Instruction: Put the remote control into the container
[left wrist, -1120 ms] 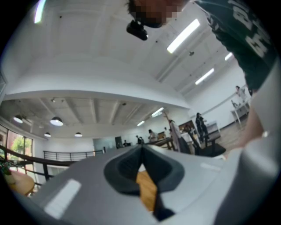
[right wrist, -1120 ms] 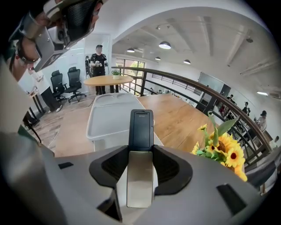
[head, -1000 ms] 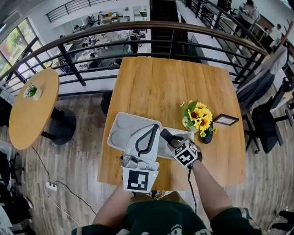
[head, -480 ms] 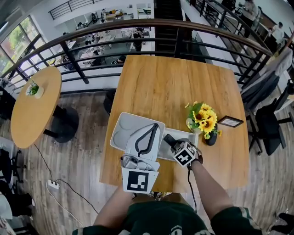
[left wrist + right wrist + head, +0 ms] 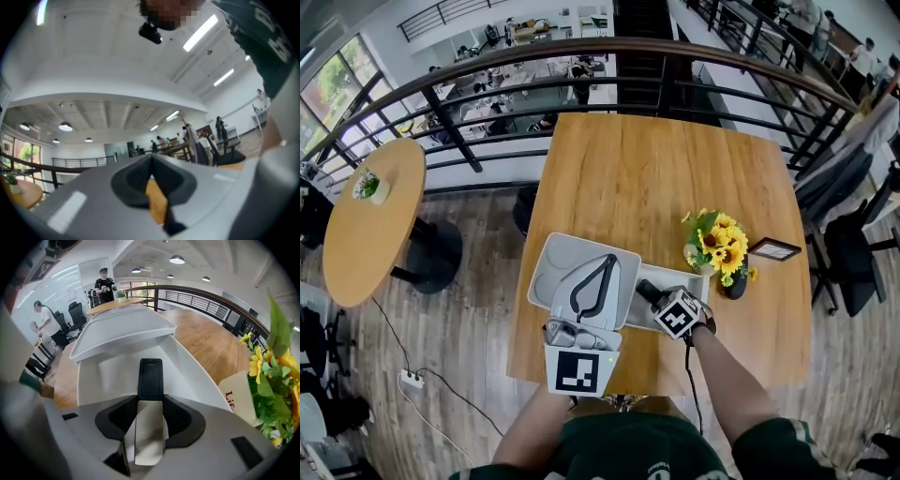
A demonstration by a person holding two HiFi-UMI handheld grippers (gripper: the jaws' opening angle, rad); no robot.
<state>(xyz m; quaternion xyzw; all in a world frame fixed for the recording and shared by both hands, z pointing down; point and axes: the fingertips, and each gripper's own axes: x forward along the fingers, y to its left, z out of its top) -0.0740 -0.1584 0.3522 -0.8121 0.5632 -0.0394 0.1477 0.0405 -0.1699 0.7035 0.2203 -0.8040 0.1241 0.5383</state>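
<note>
Wooden table (image 5: 656, 178) on an upper level, and all the action sits at its near edge. Right gripper (image 5: 151, 401) first: its jaws are clamped on the remote control (image 5: 151, 373), pinching the silvery lower end while the black upper end sticks straight out ahead. That black end hangs over the right-hand hollow of the white container (image 5: 187, 357); whether it touches the bottom can't be made out from here.

Over to the left gripper (image 5: 151, 161): jaws closed tip to tip, nothing between them, just a sliver of wood showing through the gap lower down. Its camera tilts up at the ceiling lights. From the head view, it lies over the left part of the container, just beside the right gripper.

Moving outward, a pale pot with red lettering (image 5: 234, 392) stands just right of the container, and the sunflowers (image 5: 717, 246) rise from that spot. A small picture frame (image 5: 773, 249) lies beyond the flowers, near the table's right edge. The far half of the table is bare wood. Behind it runs a dark railing (image 5: 609, 52), and off to the left stands a round table (image 5: 370, 225).
</note>
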